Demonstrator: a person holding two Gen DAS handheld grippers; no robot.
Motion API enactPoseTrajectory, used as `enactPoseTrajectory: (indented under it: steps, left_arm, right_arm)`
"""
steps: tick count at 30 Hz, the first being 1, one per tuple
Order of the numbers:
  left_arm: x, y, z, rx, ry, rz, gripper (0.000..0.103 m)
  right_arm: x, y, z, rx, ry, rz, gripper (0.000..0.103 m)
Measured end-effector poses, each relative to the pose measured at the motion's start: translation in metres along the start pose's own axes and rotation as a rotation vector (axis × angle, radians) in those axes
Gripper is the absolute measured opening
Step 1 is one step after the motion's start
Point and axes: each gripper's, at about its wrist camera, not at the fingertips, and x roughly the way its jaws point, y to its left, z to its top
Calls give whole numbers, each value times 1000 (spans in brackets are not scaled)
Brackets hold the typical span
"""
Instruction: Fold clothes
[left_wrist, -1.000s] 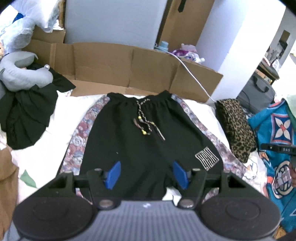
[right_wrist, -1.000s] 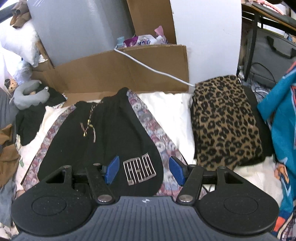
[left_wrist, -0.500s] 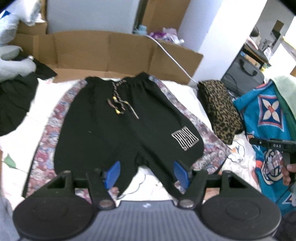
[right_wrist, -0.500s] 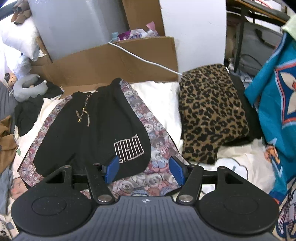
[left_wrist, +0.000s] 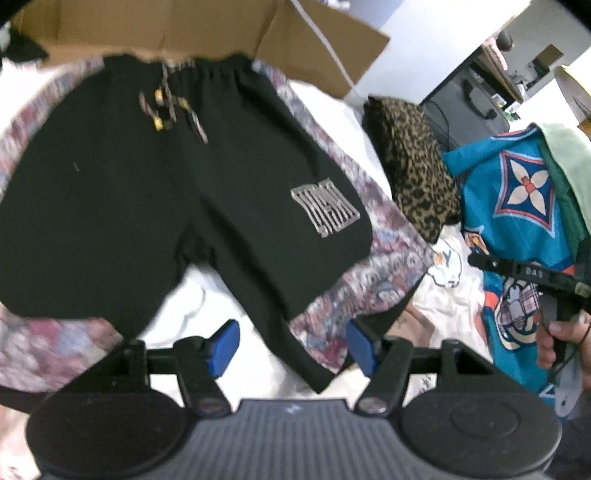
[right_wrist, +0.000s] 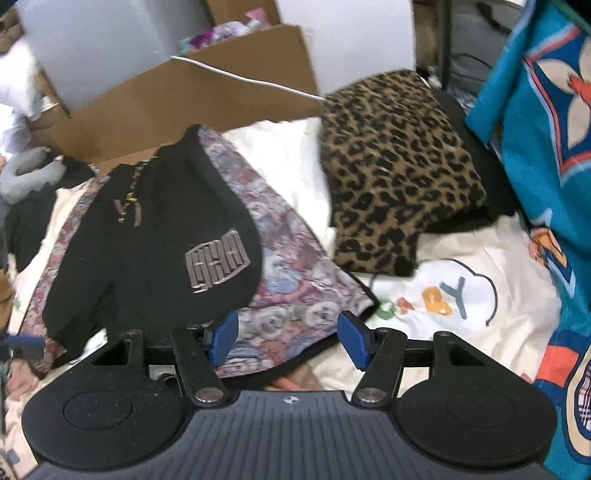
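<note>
Black shorts (left_wrist: 147, 206) with a drawstring and a grey striped logo (left_wrist: 325, 208) lie flat on a patterned cloth (left_wrist: 376, 266). My left gripper (left_wrist: 291, 347) hangs open just above the hem corner of the right leg, pads apart with nothing gripped. In the right wrist view the same shorts (right_wrist: 155, 240) lie to the left, and my right gripper (right_wrist: 284, 334) stands open over the near edge of the patterned cloth (right_wrist: 295, 280). The right gripper's body, held by a hand (left_wrist: 557, 332), shows at the right edge of the left wrist view.
A folded leopard-print garment (right_wrist: 395, 158) lies to the right on the white sheet (right_wrist: 443, 295). A blue patterned fabric (right_wrist: 546, 129) hangs at the far right. Cardboard panels (right_wrist: 177, 103) and a white cable (right_wrist: 258, 81) stand behind. A dark clothes pile with a grey neck pillow (right_wrist: 26, 177) sits at left.
Both grippers have dropped lower and drawn back toward the near hem of the shorts, so the shorts now fill more of the left view. Jaw widths are unchanged.
</note>
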Motion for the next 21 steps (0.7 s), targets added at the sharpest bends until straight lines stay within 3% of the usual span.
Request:
enactPoseTrajectory:
  steps: [13,21]
  left_arm:
    - [84,17,-24,-244,147,-136,66]
    - [100,46,-31,-495,142,-207,65]
  right_arm:
    - [64,-47,-9,111,66,-62,66]
    - [87,-64,-4,196,75,-41,66]
